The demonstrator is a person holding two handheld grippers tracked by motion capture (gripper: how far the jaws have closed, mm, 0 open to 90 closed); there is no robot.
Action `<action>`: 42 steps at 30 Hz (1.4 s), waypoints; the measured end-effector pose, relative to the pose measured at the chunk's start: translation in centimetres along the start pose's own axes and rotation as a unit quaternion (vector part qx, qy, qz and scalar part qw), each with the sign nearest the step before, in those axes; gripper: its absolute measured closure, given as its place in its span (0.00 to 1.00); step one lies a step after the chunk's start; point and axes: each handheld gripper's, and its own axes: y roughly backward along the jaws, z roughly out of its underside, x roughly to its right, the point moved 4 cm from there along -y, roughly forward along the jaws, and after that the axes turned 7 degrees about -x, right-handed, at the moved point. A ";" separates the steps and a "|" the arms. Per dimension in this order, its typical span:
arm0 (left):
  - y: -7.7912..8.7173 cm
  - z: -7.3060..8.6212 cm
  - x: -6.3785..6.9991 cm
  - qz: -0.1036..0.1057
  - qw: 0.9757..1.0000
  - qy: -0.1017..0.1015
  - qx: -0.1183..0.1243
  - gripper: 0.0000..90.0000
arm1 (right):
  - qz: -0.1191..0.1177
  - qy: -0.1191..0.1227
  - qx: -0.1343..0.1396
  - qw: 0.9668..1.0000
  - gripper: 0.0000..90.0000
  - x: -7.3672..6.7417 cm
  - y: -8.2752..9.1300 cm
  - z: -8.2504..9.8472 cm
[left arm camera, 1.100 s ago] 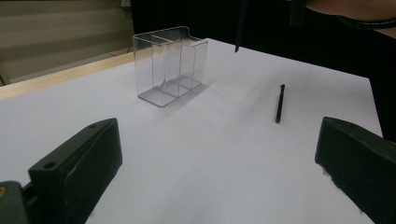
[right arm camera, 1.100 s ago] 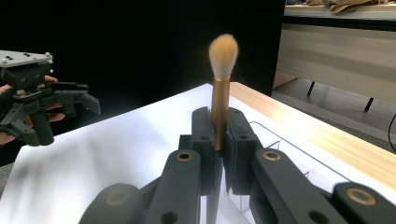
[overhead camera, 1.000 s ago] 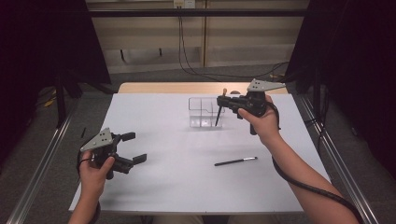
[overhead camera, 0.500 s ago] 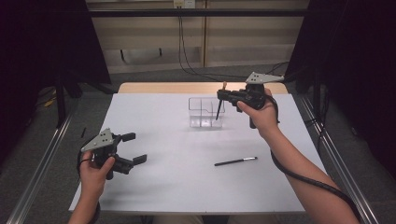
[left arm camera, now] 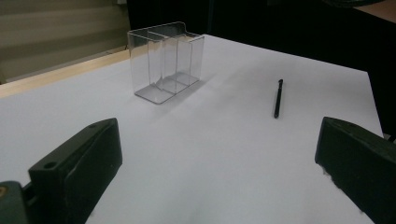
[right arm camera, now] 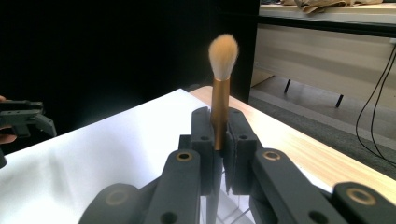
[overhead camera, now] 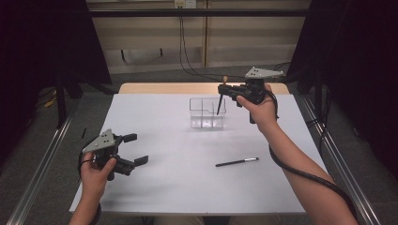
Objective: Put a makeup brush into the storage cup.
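Observation:
My right gripper (overhead camera: 225, 89) is shut on a make-up brush (overhead camera: 219, 105), held upright with its pale bristles on top. The brush's dark handle hangs over the right part of a clear divided container (overhead camera: 207, 114) at the far middle of the table. In the right gripper view the gold ferrule of the brush (right arm camera: 220, 93) is pinched between the two pads of the right gripper (right arm camera: 218, 128). My left gripper (overhead camera: 135, 149) rests open at the near left, and the left gripper (left arm camera: 219, 158) has nothing between its jaws. The container (left arm camera: 166, 60) stands ahead of it.
A black pen (overhead camera: 237, 162) lies flat on the white table top (overhead camera: 187, 187), right of centre, and the pen (left arm camera: 278, 98) lies beyond the left jaws. A wooden strip (overhead camera: 164, 88) runs along the far edge. Metal rails flank the table.
My right gripper has carried the brush a little up and toward the far side, over the container. The left gripper and the pen have stayed in place.

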 end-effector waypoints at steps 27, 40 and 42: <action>0.0 0.1 0.0 0.001 1.000 -0.002 -0.003 0.01 | 0.041 -0.009 -0.004 0.999 0.93 1.8 -0.7 -1.5; 0.0 0.1 0.1 0.003 1.000 -0.002 -0.003 0.01 | 0.052 -0.010 -0.008 0.999 0.93 2.3 -1.2 -1.1; 0.0 0.1 0.0 0.003 1.000 -0.003 -0.003 0.01 | 0.052 -0.007 -0.011 0.999 0.93 2.3 -1.3 -1.0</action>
